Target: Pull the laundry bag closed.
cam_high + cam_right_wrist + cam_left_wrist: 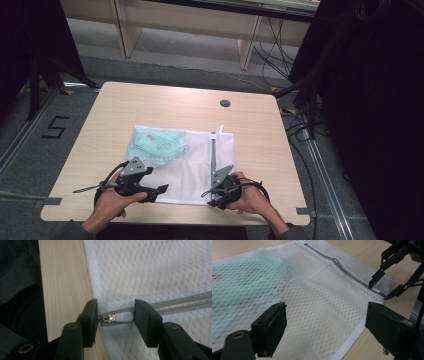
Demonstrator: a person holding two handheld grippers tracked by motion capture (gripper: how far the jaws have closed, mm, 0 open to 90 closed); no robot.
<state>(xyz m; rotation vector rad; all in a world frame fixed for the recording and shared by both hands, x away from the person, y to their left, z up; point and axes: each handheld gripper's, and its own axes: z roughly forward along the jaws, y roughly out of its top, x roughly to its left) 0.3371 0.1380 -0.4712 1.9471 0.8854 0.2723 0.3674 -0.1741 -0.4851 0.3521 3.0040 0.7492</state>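
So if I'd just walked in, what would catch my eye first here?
Probably the white mesh bag lying flat in the middle of the wooden table, with something pale green showing through its far left part. Next, the person's two hands at the near edge, each holding a black tool: the right tool has its jaws either side of the zip pull, the left tool is open over the mesh.

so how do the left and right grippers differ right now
The left gripper has its jaws spread wide over plain mesh of the bag, with nothing between them; the right gripper has its jaws closer together, straddling the zipper pull at the bag's corner. The left sits nearer the green item; the right sits at the zipper end. Both are black, hand-held and open.
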